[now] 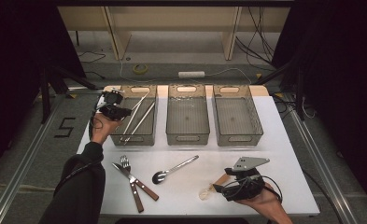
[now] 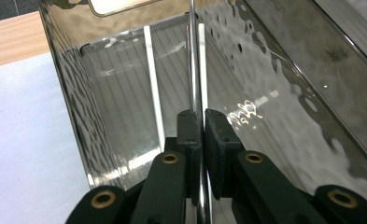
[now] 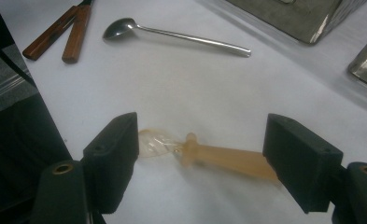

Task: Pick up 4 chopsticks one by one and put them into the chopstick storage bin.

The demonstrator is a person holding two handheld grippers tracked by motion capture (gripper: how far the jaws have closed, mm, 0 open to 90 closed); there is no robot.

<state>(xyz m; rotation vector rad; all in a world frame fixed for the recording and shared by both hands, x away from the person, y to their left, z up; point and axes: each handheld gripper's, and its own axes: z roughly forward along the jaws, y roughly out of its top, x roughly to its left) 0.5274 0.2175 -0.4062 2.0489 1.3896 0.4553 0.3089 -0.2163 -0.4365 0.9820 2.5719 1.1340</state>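
ok, left gripper (image 2: 203, 122) is clamped tight on a thin metal stick (image 2: 192, 56), held over the left bin (image 1: 149, 135) where two more sticks (image 1: 143, 116) lie. right gripper (image 3: 200, 156) sits wide open on the table (image 1: 284, 140), a pale plastic spoon (image 3: 209, 154) lying between its jaws, not gripped.

The high view is dim, its dark surroundings framing a paler white table (image 1: 265, 140). In the left gripper view, glare ripples across the clear bin (image 2: 284, 93) walls. In the right gripper view, the pale spoon (image 3: 209, 156) looks soft and slightly blurred under even light.
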